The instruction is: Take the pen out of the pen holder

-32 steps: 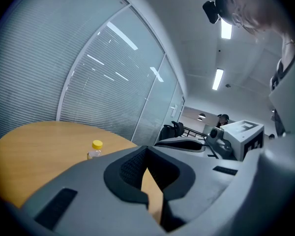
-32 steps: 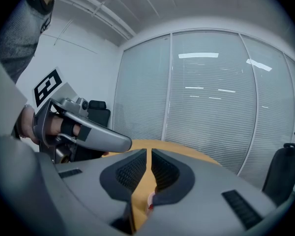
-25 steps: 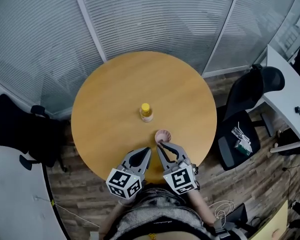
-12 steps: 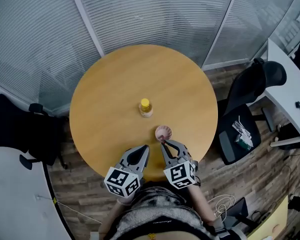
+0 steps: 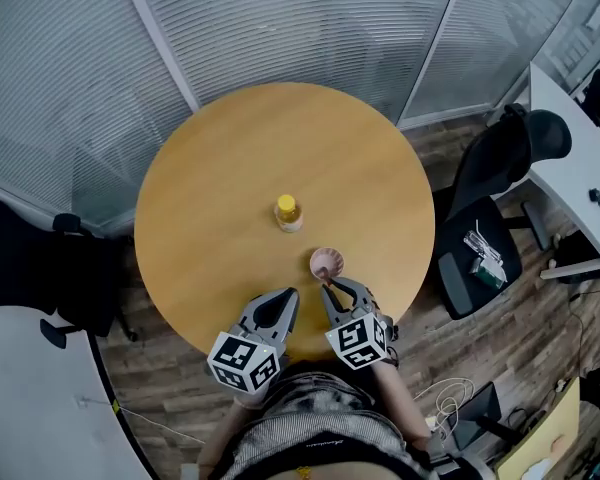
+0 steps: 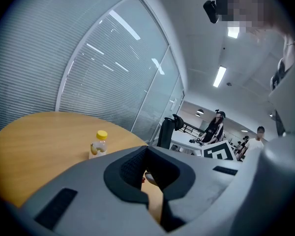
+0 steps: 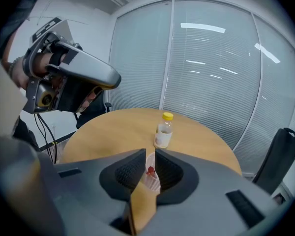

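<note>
A small pink pen holder stands on the round wooden table, near its front edge. It shows as a pale ribbed cup in the right gripper view. The pen's red top sits between the tips of my right gripper, whose jaws are drawn in to a narrow gap around it. In the head view that gripper touches the holder's near rim. My left gripper hovers over the table edge just left of it, jaws together and empty.
A small bottle with a yellow cap stands at the table's middle, beyond the holder. Black office chairs are to the right and another to the left. Glass walls with blinds run behind the table.
The head view has drifted slightly. Both grippers stay almost where they were, the right one still at the holder's near rim.
</note>
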A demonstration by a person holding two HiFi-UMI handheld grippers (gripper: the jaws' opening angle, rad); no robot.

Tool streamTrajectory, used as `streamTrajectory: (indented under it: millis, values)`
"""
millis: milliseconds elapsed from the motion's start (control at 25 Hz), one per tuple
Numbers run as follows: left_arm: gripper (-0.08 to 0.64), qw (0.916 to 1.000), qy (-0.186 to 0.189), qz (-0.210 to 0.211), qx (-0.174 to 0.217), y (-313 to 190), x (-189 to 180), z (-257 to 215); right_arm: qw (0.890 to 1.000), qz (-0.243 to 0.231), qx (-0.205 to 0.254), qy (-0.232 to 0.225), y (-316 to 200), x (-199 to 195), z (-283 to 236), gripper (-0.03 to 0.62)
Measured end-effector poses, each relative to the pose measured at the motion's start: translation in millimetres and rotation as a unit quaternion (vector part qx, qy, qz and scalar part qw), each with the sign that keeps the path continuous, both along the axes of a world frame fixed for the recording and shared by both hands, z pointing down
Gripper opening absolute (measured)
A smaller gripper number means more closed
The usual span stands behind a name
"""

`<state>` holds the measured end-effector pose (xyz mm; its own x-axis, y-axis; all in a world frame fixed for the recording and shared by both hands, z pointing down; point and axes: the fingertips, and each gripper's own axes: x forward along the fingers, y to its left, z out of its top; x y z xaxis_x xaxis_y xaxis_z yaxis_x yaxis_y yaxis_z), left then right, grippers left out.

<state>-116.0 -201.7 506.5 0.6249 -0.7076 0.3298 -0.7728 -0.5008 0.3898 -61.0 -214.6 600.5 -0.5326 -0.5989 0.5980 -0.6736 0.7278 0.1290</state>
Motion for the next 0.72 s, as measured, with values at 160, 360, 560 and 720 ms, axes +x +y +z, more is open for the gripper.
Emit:
streamTrajectory:
  millis: [160,360,560,720]
  values:
    - [0.005,1.0,0.001,0.004,-0.003,-2,-2,2,1.0,0.004,-0.022,0.017,-2,2,17,0.087]
    - [0.005,1.0,0.0,0.003,-0.007,-3,-5,5,0.999,0.011,-0.039,0.036,-6,5,34,0.103]
    - [0.005,1.0,0.001,0.0,-0.008,-5,-10,8,0.997,0.02,-0.05,0.05,-10,5,48,0.106]
    - [0.005,1.0,0.0,-0.003,-0.008,-3,-12,7,0.997,0.025,-0.053,0.05,-10,7,50,0.104]
